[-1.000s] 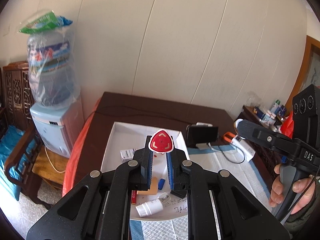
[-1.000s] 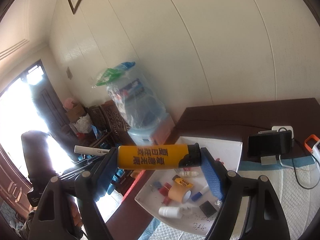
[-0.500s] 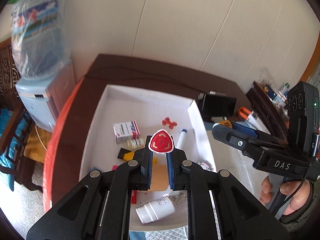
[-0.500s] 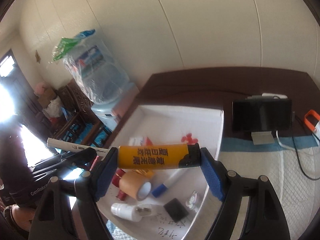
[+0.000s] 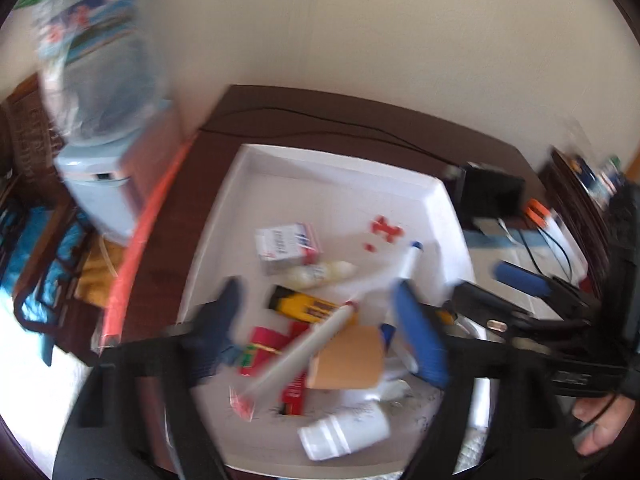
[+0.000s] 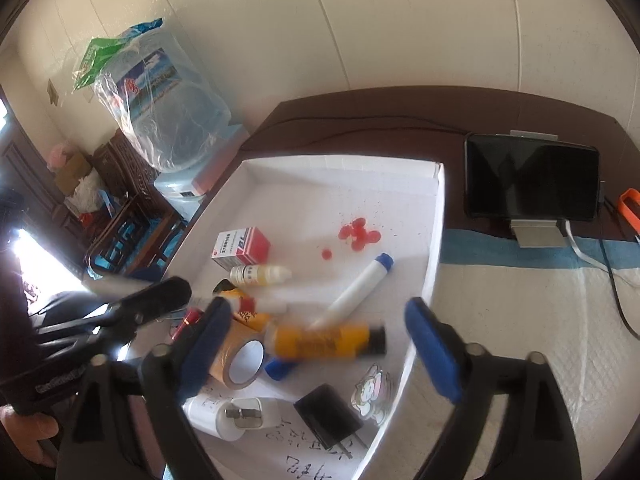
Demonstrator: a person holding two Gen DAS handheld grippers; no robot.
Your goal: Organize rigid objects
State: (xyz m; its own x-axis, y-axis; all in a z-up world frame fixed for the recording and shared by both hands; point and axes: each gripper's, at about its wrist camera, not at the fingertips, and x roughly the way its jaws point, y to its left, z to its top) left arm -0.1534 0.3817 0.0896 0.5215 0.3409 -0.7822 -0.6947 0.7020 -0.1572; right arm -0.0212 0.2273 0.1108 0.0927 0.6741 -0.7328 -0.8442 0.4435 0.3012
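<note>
Both pairs of tongs hang over the white tray on the bench, and both are springing apart as I watch.

The right tongs stand wide and still opening. The yellow tube, black cap to the right, lies blurred between the blue pads with a clear gap at each end; I judge it released and dropping onto the tray floor. Its long axis runs straight across from pad to pad, just in front of the fingertips and over the near part of the tray.

The left tongs are also opening, gripping nothing. A long white stick with a red tag streaks slantwise between them, low left to high right, above the brown tape roll and red packets. It looks to be falling free; the blur hides whether it has landed.

Already in the tray are a small medicine box, a dropper bottle, a white marker with a blue cap, a white charger plug, a black plug, a sticker and a scatter of red beads.

My read is that each hand is nearest its own item, and both items lie directly beneath open fingers. The next move would be to lift clear, with the yellow tube's crosswise lie deciding any regrasp from the right.
</note>
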